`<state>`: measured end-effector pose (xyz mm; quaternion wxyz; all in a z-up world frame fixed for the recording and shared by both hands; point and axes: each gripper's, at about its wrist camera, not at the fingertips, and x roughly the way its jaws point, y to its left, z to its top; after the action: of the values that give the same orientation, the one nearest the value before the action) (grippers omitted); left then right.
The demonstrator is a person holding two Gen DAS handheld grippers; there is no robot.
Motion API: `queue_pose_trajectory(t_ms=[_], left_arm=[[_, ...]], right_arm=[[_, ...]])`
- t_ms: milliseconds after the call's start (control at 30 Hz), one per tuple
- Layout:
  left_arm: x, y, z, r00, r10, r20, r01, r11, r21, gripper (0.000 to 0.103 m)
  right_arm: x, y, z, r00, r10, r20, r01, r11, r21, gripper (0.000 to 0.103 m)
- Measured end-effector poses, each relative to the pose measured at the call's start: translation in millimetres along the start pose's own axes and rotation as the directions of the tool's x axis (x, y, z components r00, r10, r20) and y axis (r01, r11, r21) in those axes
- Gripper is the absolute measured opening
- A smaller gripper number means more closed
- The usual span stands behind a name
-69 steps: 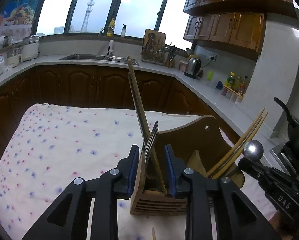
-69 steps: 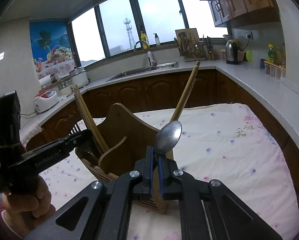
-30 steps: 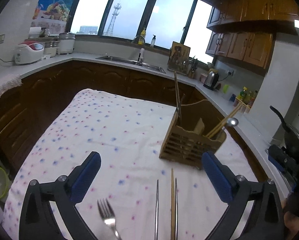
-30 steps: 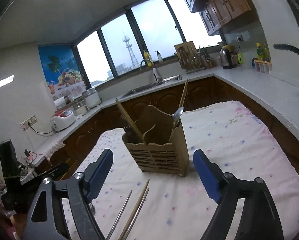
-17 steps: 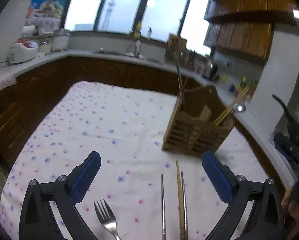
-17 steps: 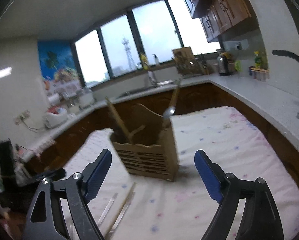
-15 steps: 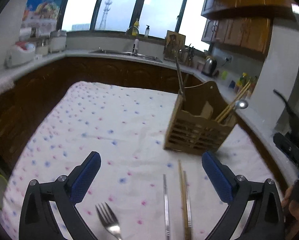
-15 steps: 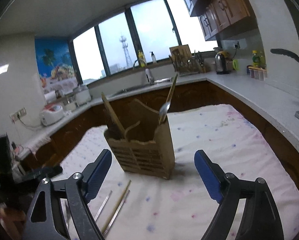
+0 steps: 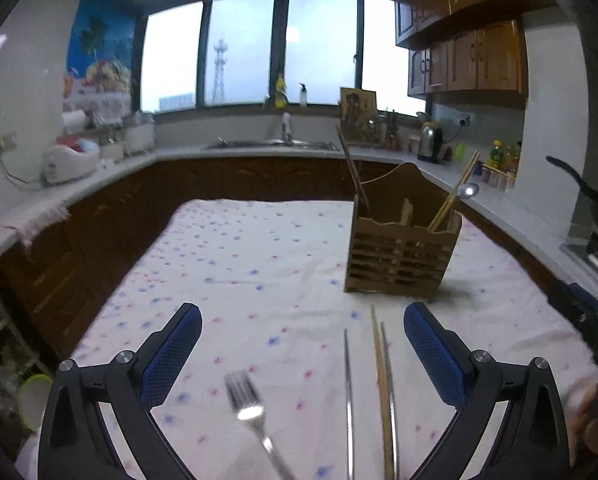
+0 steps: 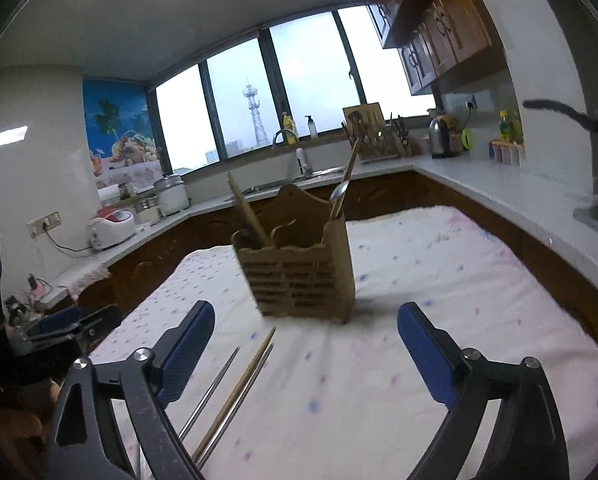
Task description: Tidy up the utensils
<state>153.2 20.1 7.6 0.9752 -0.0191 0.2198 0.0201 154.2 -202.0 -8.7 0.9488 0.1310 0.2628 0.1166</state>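
Observation:
A slatted wooden utensil holder (image 9: 399, 256) stands upright on the flowered tablecloth (image 9: 243, 264); it also shows in the right wrist view (image 10: 303, 276). Chopsticks (image 9: 455, 192) and a metal spoon (image 9: 469, 190) stick out of it. A metal fork (image 9: 255, 416), a wooden chopstick (image 9: 381, 376) and two metal chopsticks (image 9: 348, 392) lie on the cloth in front of it. My left gripper (image 9: 303, 354) is open and empty above the fork and chopsticks. My right gripper (image 10: 305, 346) is open and empty, short of the holder, with the loose chopsticks (image 10: 239, 384) at its left.
A counter (image 10: 499, 188) with sink, kettle (image 10: 439, 138), rice cookers and bottles runs around the table on dark wooden cabinets. The other hand-held gripper (image 10: 71, 324) shows at the left edge of the right wrist view.
Both grippers let go of their utensils in the holder, opened wide and pulled back from it. The fork and loose chopsticks on the cloth came into view.

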Motion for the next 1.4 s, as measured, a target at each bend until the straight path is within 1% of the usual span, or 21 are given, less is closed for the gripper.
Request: queue_pose_trajectory(t_ms=[67,100,200,267,333,467,633,800,1067,1167,1267,1400], left_arm=[[-19,-4,-9,1.000,0.006,0.005,-0.006,1.000,0.012,0.102],[-31,-5,-14,1.000,0.019,0.008,-0.019,1.000,0.014,0.102],[-51,-6,-24,1.000,0.017,0.002,-0.017,1.000,0.019,0.102],[-66,-5,-27,1.000,0.023,0.001,-0.023,1.000,0.010,0.102],[-82,-1,-28,1.000,0.013,0.016,-0.013,1.000,0.001,0.102],[-99,1,-34,0.999,0.031,0.037,-0.031,0.999,0.006,0.102],[-96,8,-42,0.999,0.045,0.029,-0.045,0.999,-0.007,0.102],[-86,12,-39,0.998,0.053,0.033,-0.053,0.999,-0.001,0.102],[-77,17,-43,0.995,0.064,0.072,-0.064,0.998,0.002,0.102],[-76,15,-48,0.995,0.060,0.084,-0.061,0.998,0.012,0.102],[-73,14,-52,0.995,0.061,0.083,-0.063,0.998,0.028,0.102],[-70,16,-53,0.995,0.057,0.077,-0.059,0.998,0.025,0.102]], right_arm=[[-13,3,0,1.000,-0.014,-0.016,0.013,1.000,-0.012,0.097],[-22,5,-1,1.000,-0.007,-0.007,0.007,1.000,-0.023,0.097],[-41,11,-3,1.000,-0.017,0.020,0.018,0.998,-0.062,0.100],[-53,15,-6,0.999,-0.014,0.033,0.016,0.998,-0.068,0.100],[-60,18,-8,1.000,-0.009,0.030,0.011,0.998,-0.070,0.101],[-67,27,-15,0.999,0.002,0.043,0.002,0.995,-0.097,0.101],[-66,35,-20,0.998,-0.008,0.069,0.016,0.994,-0.113,0.101],[-60,37,-23,0.997,-0.013,0.082,0.023,0.992,-0.121,0.102],[-56,44,-35,0.993,-0.009,0.117,0.027,0.988,-0.155,0.102],[-55,44,-38,0.993,-0.013,0.114,0.030,0.988,-0.153,0.102],[-54,42,-41,0.994,-0.016,0.107,0.031,0.989,-0.142,0.102],[-51,42,-42,0.995,-0.025,0.101,0.040,0.989,-0.145,0.102]])
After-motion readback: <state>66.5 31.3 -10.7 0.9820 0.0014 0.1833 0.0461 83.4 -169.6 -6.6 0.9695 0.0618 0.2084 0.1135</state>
